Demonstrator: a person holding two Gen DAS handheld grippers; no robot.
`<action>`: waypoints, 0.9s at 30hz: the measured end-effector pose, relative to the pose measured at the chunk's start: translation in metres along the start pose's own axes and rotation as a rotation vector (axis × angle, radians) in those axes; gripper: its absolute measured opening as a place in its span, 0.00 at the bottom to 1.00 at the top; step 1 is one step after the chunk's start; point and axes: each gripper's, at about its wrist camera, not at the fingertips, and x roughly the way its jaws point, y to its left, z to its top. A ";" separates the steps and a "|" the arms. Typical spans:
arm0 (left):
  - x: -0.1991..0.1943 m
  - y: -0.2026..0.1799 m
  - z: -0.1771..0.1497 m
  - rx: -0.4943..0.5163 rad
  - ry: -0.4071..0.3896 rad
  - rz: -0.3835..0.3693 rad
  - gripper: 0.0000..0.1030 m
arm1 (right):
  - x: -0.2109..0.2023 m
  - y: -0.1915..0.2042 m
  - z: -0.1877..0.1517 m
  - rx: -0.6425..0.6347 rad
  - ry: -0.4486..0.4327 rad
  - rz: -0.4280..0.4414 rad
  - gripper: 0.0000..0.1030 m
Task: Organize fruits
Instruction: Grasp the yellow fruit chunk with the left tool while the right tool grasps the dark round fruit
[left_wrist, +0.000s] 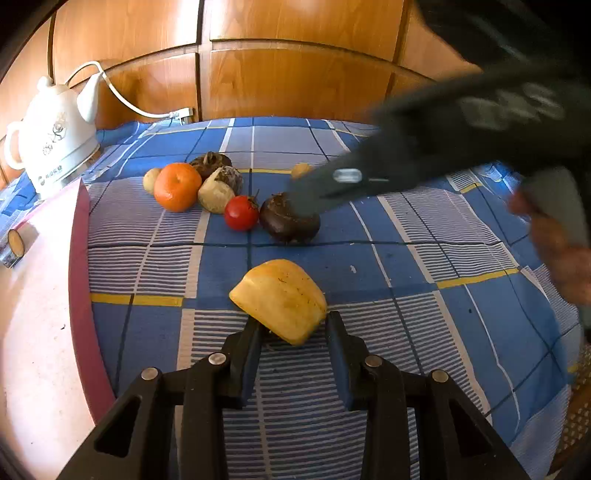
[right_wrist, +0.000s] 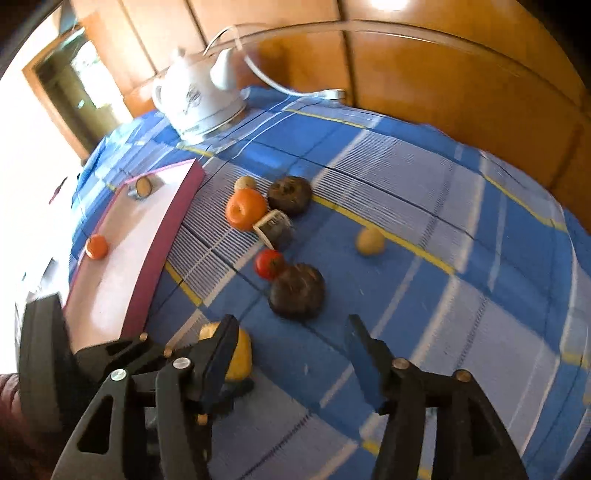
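Observation:
My left gripper (left_wrist: 293, 325) is open around the near end of a yellow fruit wedge (left_wrist: 280, 299) lying on the blue checked cloth; its fingers flank the wedge with a small gap. My right gripper (right_wrist: 290, 332) is open and empty, hovering just before a dark brown fruit (right_wrist: 297, 291). In the left wrist view its blurred arm (left_wrist: 424, 147) reaches over that dark fruit (left_wrist: 290, 221). A red tomato (left_wrist: 241, 213), an orange (left_wrist: 177, 186), a pale cut fruit (left_wrist: 218, 192) and another dark fruit (left_wrist: 210, 164) cluster behind. The wedge also shows behind my right gripper's left finger (right_wrist: 240, 354).
A pink-rimmed white tray (right_wrist: 162, 236) lies left, holding a small orange (right_wrist: 97, 246) and a cut piece (right_wrist: 143, 186). A white kettle (right_wrist: 199, 99) with its cord stands at the back. A small yellowish fruit (right_wrist: 369, 242) sits apart to the right. Wooden cabinets rise behind.

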 end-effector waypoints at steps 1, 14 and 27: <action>0.000 0.001 0.000 -0.001 -0.001 -0.002 0.34 | 0.006 0.002 0.005 -0.019 0.014 -0.009 0.59; 0.001 0.002 0.001 0.002 -0.008 -0.012 0.34 | 0.033 -0.001 -0.001 -0.075 0.106 -0.122 0.44; -0.004 0.013 0.009 -0.047 0.061 -0.038 0.19 | 0.015 -0.032 -0.057 0.039 0.099 -0.100 0.44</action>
